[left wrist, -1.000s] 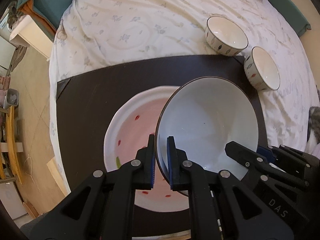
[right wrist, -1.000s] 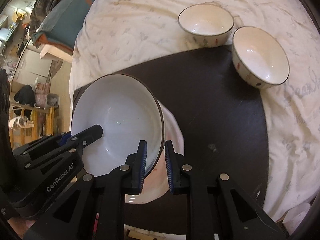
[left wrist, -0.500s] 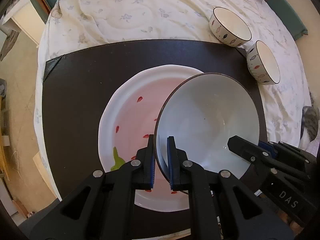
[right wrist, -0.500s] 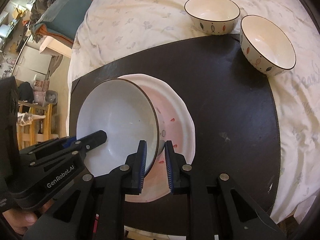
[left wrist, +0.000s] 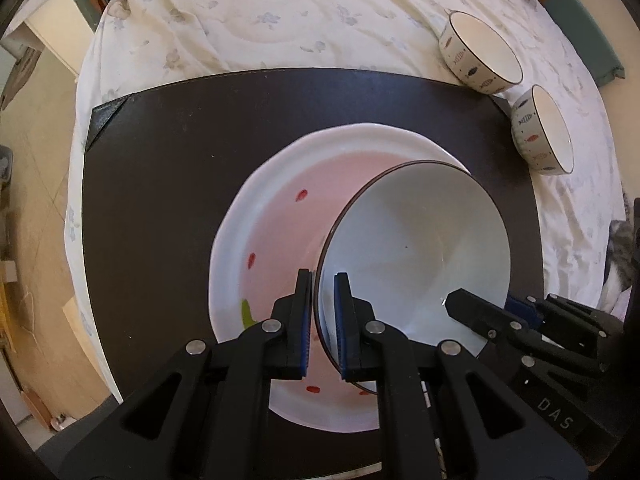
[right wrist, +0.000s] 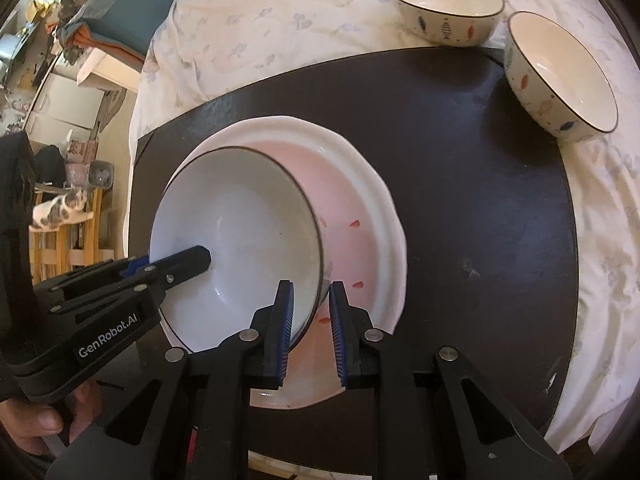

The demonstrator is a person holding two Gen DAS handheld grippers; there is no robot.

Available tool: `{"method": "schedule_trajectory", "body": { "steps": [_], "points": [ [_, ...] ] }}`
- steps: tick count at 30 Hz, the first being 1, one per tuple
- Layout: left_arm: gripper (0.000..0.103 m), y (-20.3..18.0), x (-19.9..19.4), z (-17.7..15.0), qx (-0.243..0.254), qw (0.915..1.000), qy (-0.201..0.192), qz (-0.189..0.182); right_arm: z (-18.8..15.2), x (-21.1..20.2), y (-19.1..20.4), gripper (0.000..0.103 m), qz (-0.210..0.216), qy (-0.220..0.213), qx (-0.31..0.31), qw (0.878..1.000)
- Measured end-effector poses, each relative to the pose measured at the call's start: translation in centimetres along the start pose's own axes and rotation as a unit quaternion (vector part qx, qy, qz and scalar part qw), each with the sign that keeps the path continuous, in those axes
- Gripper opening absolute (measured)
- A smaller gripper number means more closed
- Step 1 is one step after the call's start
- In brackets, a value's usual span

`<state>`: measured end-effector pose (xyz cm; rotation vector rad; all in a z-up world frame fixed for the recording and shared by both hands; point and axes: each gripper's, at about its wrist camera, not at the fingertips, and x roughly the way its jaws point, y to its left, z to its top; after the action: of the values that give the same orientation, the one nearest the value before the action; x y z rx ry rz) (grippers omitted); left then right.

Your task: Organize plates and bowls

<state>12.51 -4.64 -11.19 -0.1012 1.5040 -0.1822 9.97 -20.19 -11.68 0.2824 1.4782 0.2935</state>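
A large white bowl with a dark rim [left wrist: 416,248] [right wrist: 236,236] is held tilted over a pink-and-white plate with red specks [left wrist: 276,224] [right wrist: 360,216] on a dark mat [left wrist: 168,152] [right wrist: 472,200]. My left gripper [left wrist: 322,316] is shut on the bowl's near-left rim. My right gripper [right wrist: 310,320] is shut on the bowl's opposite rim; it shows in the left wrist view [left wrist: 476,312]. Whether the bowl touches the plate I cannot tell.
Two small fish-patterned bowls [left wrist: 480,54] [left wrist: 544,132] [right wrist: 444,0] [right wrist: 560,76] sit at the mat's far right corner on a floral cloth [left wrist: 280,12]. A cat [right wrist: 60,212] sits on a wooden stool off to the left.
Both grippers have carried the white bowl down and over the pink plate. More of the plate shows now, and the small bowls have slid toward the frame edges.
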Motion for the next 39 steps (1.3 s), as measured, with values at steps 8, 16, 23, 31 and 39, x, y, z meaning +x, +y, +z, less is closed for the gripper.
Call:
{"method": "schedule_trajectory", "body": {
  "steps": [8,16,23,31,39],
  "points": [
    [0.008,0.4,0.1,-0.2,-0.001,1.0000,0.004,0.008,0.1,0.3,0.4,0.023,0.014,0.011,0.007,1.000],
    [0.008,0.8,-0.1,-0.2,-0.010,0.9999,0.005,0.001,0.4,0.4,0.2,0.023,0.025,0.016,0.012,0.999],
    [0.013,1.0,-0.2,-0.6,-0.004,0.9999,0.012,0.004,0.5,0.4,-0.4,0.024,0.039,0.024,0.025,0.999],
    [0.054,1.2,-1.7,-1.1,0.006,0.9995,-0.025,0.018,0.2,-0.9,-0.4,0.057,0.039,0.005,0.021,0.999],
    [0.065,2.2,-3.6,-2.3,0.002,0.9958,-0.073,0.056,-0.1,-2.8,-1.5,0.076,0.036,-0.035,0.028,0.998]
  ]
}}
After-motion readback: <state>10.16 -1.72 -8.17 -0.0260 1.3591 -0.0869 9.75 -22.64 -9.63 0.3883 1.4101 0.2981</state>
